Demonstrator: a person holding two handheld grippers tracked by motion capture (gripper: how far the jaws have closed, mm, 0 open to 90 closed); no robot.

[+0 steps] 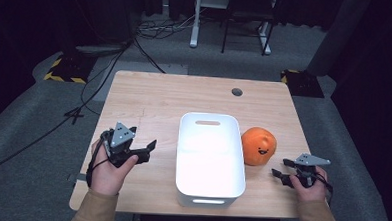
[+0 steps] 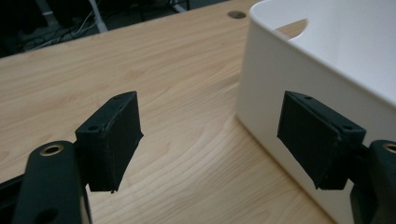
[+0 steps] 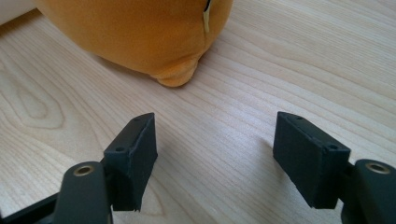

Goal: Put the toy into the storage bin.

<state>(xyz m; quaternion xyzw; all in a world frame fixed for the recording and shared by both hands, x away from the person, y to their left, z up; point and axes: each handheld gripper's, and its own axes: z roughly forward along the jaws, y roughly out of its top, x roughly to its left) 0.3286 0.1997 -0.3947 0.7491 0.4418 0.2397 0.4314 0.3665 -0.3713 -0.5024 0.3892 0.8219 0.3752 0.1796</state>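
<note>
the round orange plush toy with a small stitched face [image 1: 258, 146] sits on the light wooden table [image 1: 154, 101], its left side touching or just shy of the right wall of the white rectangular plastic bin [image 1: 210, 161]; from above you cannot tell which. the bin stands upright near the middle of the table, open side up, with a slot handle cut into its far wall and another in its near wall. your right gripper [image 1: 278, 173] lies low over the table just to the near right of the toy, pointing toward it, and its jaws are spread wide with bare wood between them. in the right gripper view the toy's orange underside [image 3: 140, 32] fills the top edge, close ahead of the black pads [image 3: 135, 158] but apart from them, and a little stub of the plush rests on the wood. your left gripper [image 1: 149, 149] is held on the other side of the bin, aimed at its left wall, jaws spread and gripping nothing. in the left gripper view the bin's white wall [image 2: 280, 88] rises just beyond the jaw at the right of that view, near it, though you cannot tell whether they touch. a small round hole [image 1: 237, 92] is set in the far part of the tabletop, behind the bin.
</note>
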